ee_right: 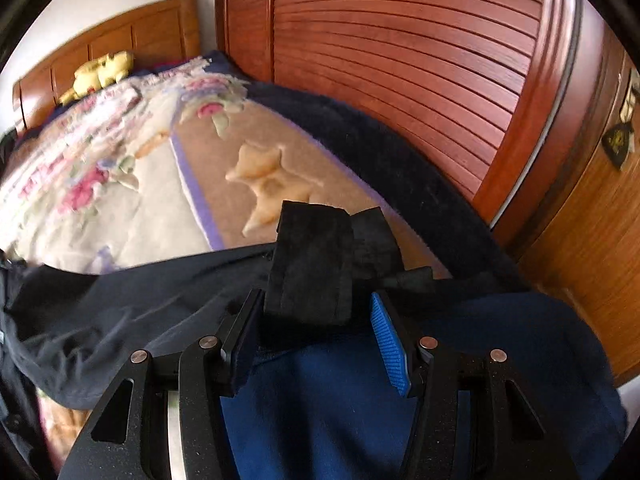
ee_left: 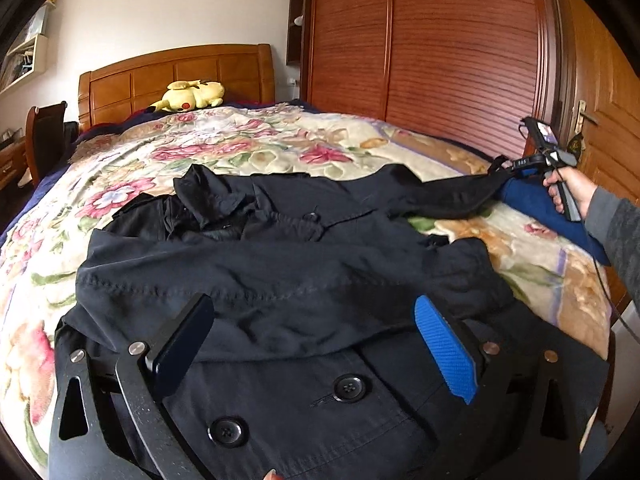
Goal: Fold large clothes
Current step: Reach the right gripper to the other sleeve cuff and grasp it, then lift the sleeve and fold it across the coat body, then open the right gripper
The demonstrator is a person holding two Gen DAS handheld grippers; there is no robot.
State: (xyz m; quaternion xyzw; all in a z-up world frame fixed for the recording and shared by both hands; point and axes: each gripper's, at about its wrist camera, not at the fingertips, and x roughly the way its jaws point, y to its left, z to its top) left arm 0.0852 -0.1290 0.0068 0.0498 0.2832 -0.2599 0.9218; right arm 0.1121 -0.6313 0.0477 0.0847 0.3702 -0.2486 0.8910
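Lying spread on floral bedspread: dark coat, sleeve stretching twd right edge. Hovering over coat hem, left gripper, jaws wide apart, nothing btwn. Straddling sleeve cuff, right gripper, jaws approx half apart; grip unclear.

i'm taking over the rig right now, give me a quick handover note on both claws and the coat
Left claw: wide open, hovering over the lower front of the black coat, holding nothing.
Right claw: part open with the sleeve cuff between its fingers; whether the pads press on it I cannot tell.
Coat: lies front up on the flowered blanket, collar toward the headboard, one sleeve stretched out to the side toward the right claw.
Done: coat spread out, sleeve pulled out.
Left: probably bring the sleeve across the body, then fold the body.
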